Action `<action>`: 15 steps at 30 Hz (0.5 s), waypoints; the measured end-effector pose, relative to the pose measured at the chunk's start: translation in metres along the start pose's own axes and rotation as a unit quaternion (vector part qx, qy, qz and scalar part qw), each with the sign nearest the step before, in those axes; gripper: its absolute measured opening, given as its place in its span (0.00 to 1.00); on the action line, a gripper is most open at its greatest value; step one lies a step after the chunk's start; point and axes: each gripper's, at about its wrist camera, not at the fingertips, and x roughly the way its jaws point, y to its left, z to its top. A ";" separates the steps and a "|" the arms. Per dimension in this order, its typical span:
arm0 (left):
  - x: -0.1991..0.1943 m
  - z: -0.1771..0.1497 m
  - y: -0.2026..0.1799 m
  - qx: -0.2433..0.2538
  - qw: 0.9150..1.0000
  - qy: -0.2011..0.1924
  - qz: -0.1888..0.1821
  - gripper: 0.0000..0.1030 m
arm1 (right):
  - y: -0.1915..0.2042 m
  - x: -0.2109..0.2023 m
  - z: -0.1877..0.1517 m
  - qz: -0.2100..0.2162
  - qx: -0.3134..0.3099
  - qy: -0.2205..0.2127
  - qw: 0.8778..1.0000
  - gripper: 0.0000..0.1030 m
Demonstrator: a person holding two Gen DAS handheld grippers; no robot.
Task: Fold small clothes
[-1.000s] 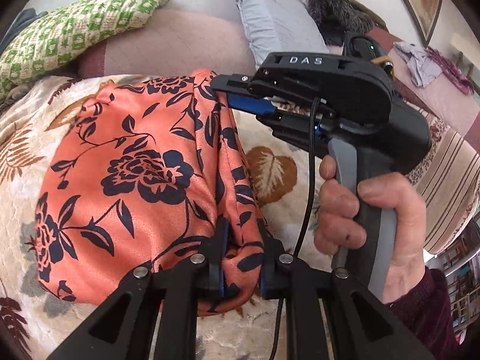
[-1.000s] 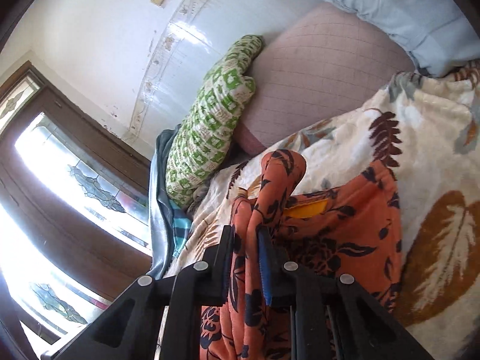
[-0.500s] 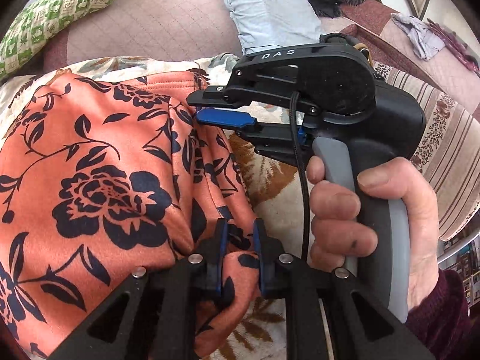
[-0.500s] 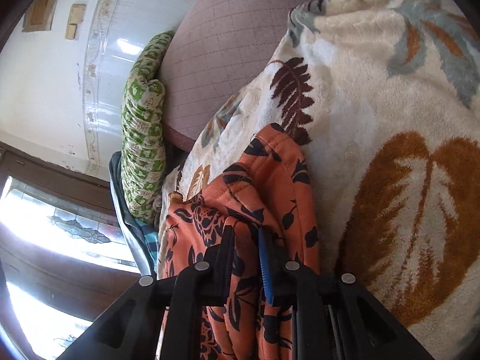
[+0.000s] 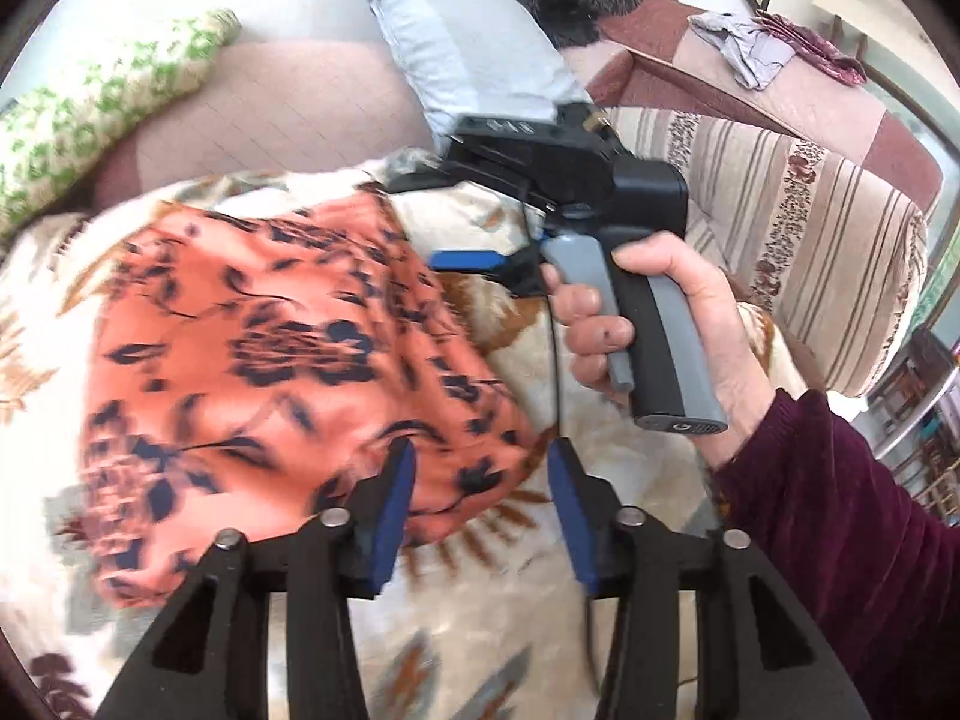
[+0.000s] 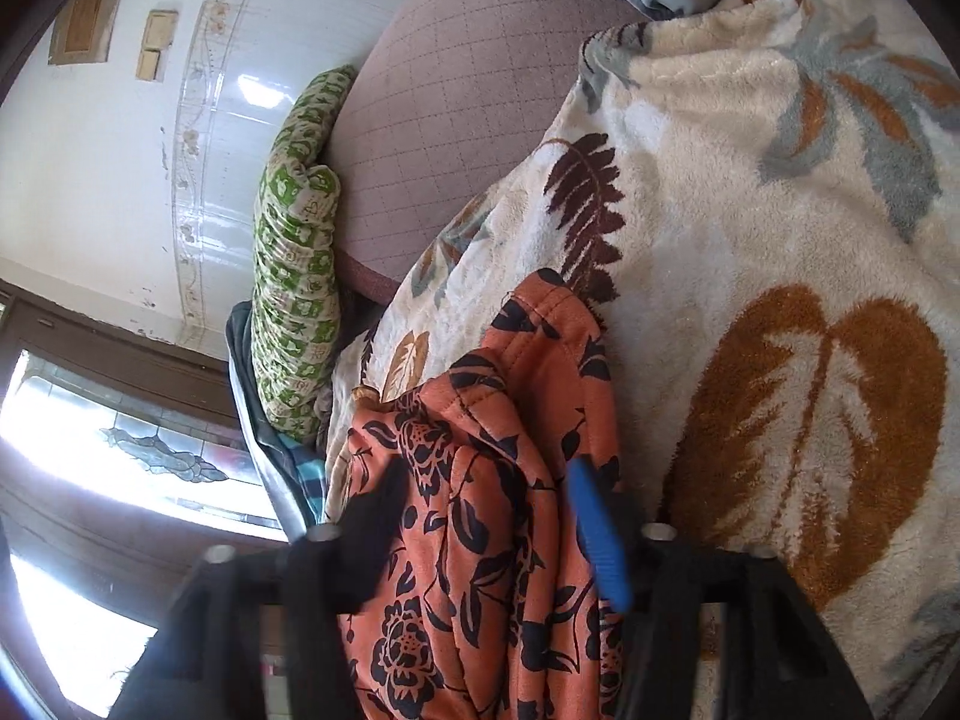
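Note:
An orange garment with dark blue flowers (image 5: 282, 354) lies folded on a cream blanket with a leaf pattern (image 5: 600, 396). My left gripper (image 5: 480, 510) is at the garment's near right corner. Its jaws are opening, and the corner lies loose between them. A hand (image 5: 672, 324) holds my right gripper (image 5: 438, 222) at the garment's far right edge. In the right wrist view the right gripper (image 6: 486, 516) has its jaws opening wide. The garment (image 6: 510, 432) bunches between the pads (image 6: 594, 528), which do not press on it.
A green-and-white pillow (image 5: 90, 120), a pink quilted cushion (image 5: 288, 102) and a pale blue pillow (image 5: 468, 36) line the far side. A striped cover (image 5: 798, 228) drapes to the right, with loose clothes (image 5: 762, 48) on a sofa beyond. A glazed door (image 6: 90, 468) stands at left.
Both grippers were shut on folds of the garment; both have now spread their jaws and let it go. The cloth has settled onto the blanket, and the left view has pulled back.

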 end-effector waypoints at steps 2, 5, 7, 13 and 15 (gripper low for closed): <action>-0.018 -0.003 0.019 -0.011 0.999 -0.010 0.036 0.47 | 0.002 0.002 -0.001 0.008 -0.006 0.000 1.000 0.74; -0.032 -0.003 0.069 -0.074 0.993 -0.014 0.088 0.47 | 0.002 0.009 -0.004 0.011 -0.006 -0.002 1.000 0.73; -0.034 -0.005 0.099 -0.108 0.987 -0.015 0.120 0.47 | -0.002 0.015 -0.006 0.010 0.000 0.000 1.000 0.73; -0.015 -0.019 0.136 -0.155 0.978 0.011 0.136 0.48 | 0.002 0.034 -0.015 0.024 0.002 0.027 0.999 0.72; -0.014 -0.020 0.126 -0.136 0.980 0.009 0.145 0.48 | 0.013 0.040 -0.021 0.013 -0.018 0.038 0.999 0.57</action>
